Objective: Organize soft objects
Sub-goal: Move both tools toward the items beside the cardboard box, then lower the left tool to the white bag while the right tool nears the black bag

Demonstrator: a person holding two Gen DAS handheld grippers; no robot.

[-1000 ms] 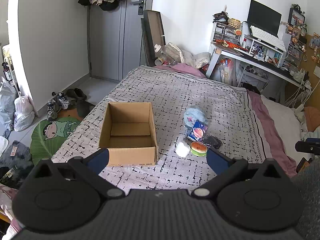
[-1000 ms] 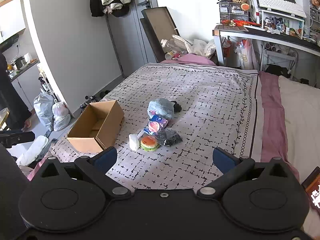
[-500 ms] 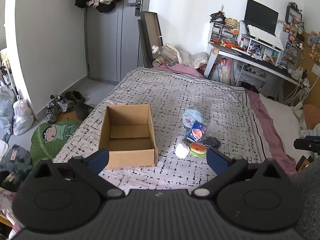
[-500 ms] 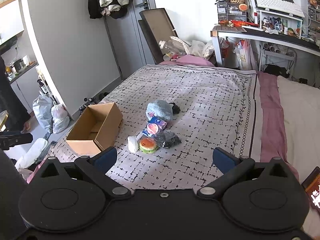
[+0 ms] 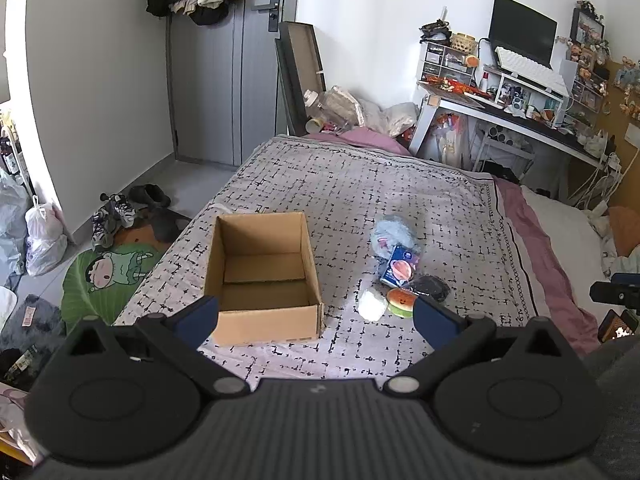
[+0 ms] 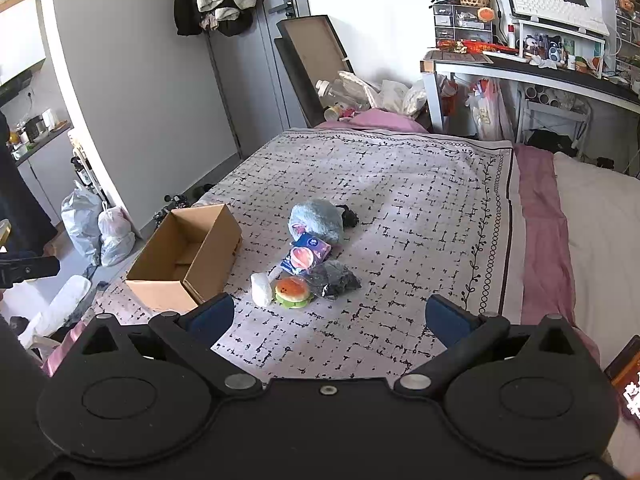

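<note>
Soft toys (image 6: pixel 316 256) clustered beside empty open box (image 6: pixel 188 258).

Even, bright daylight in both views. A pale sunlit patch falls on the black-and-white patterned bedspread (image 6: pixel 400 208) near its middle; shadows soft. Strong fisheye bending at frame edges, dark corners. Focus sharp, no motion blur.

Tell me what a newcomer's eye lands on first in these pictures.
First, the open cardboard box, nothing visible inside, on the patterned bedspread near the bed's foot. Just right of it lies a small cluster of soft things: a fluffy blue plush, a burger-shaped squishy and a white bundle. Both grippers, left and right, hang open above the bed.
</note>
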